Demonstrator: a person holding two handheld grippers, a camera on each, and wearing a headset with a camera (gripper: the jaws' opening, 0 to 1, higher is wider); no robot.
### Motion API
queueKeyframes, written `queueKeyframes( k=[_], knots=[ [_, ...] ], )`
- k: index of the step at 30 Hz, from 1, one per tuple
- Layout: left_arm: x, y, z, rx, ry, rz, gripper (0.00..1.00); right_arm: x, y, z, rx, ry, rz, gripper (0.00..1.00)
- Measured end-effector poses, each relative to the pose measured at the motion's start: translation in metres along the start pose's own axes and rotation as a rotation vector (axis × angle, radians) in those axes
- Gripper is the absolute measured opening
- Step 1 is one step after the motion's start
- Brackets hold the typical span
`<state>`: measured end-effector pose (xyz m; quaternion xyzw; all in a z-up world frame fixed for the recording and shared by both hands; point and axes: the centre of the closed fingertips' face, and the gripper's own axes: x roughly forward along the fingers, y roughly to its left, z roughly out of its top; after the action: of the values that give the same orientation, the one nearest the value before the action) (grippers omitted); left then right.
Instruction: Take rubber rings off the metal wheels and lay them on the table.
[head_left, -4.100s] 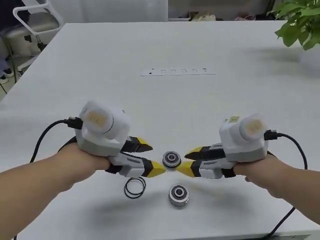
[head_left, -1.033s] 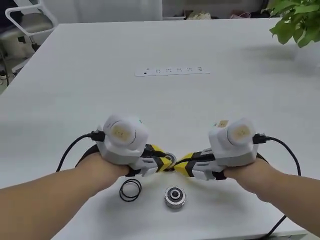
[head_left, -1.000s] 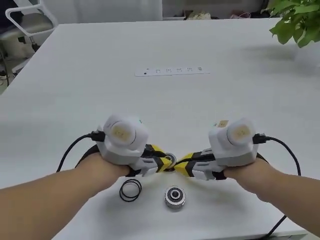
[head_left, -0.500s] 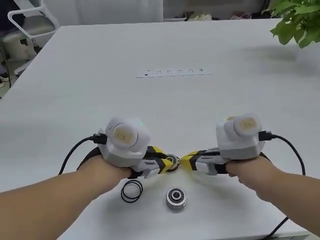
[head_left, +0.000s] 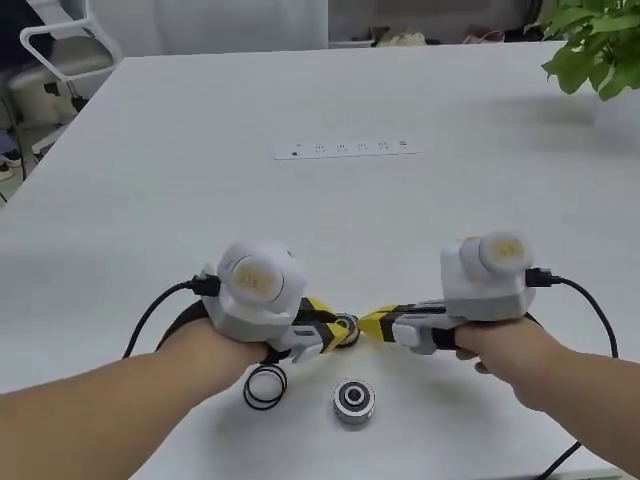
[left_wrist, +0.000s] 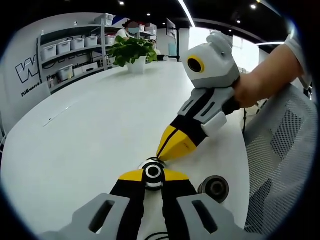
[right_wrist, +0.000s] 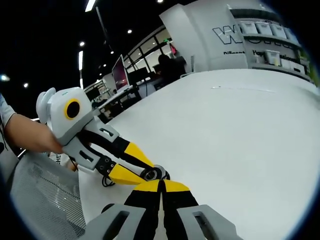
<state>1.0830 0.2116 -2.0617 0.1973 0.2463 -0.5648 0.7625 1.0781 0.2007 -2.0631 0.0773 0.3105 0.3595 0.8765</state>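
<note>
A small metal wheel (head_left: 346, 327) (left_wrist: 153, 172) is clamped between the yellow tips of my left gripper (head_left: 335, 332) (left_wrist: 153, 173), just above the white table (head_left: 330, 220). My right gripper (head_left: 369, 322) (right_wrist: 161, 182) faces it from the right, jaws shut, tips at the wheel's rim (right_wrist: 153, 173). Whether a rubber ring is pinched there I cannot tell. Two black rubber rings (head_left: 265, 385) lie on the table under my left hand. A second metal wheel (head_left: 354, 398) (left_wrist: 214, 187) lies flat near the front edge.
A flush socket strip (head_left: 348, 148) sits mid-table. A green plant (head_left: 596, 45) (left_wrist: 131, 49) stands at the far right corner, and a chair (head_left: 62, 55) at the far left. Black cables (head_left: 160, 305) trail from both grippers. The table's front edge is close below the second wheel.
About four seconds ago both grippers stood open on either side of the wheel; now the left is shut on it and the right is shut. In the last second the right gripper rolled upright.
</note>
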Motion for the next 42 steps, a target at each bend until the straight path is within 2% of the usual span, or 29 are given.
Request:
queueKeyframes(
  k=[9,13,14,15,16,18,24,33,36,42],
  knots=[
    [0.000,-0.001,0.000,0.018,0.008,0.007,0.07,0.002,0.007,0.003,-0.002,-0.003,0.025,0.00],
    [0.000,-0.002,0.000,0.021,0.011,0.000,0.07,0.005,0.013,0.007,0.008,-0.018,0.055,0.00],
    [0.000,-0.002,0.000,0.024,0.012,0.000,0.07,0.006,0.026,0.008,0.012,-0.028,0.122,0.00],
    [0.000,-0.002,0.001,0.027,0.010,0.002,0.07,0.004,0.023,0.011,0.006,-0.043,0.110,0.00],
    [0.000,-0.002,0.000,0.023,0.009,0.002,0.07,0.004,0.028,0.018,0.043,-0.070,0.129,0.00],
    [0.000,-0.002,0.000,0.022,0.006,0.002,0.07,0.005,0.024,0.015,0.016,-0.053,0.101,0.00],
    [0.001,-0.002,0.001,0.020,0.012,0.006,0.07,0.002,0.016,0.009,0.040,-0.046,0.086,0.00],
    [-0.001,-0.002,0.002,-0.028,0.009,-0.011,0.10,-0.002,0.019,0.009,0.052,-0.042,0.087,0.00],
    [-0.009,-0.002,0.010,-0.064,-0.032,-0.019,0.10,-0.004,0.017,0.011,0.063,-0.051,0.088,0.00],
    [-0.028,-0.003,0.018,-0.074,-0.085,-0.040,0.18,-0.007,0.023,0.013,0.065,-0.052,0.113,0.00]
  ],
)
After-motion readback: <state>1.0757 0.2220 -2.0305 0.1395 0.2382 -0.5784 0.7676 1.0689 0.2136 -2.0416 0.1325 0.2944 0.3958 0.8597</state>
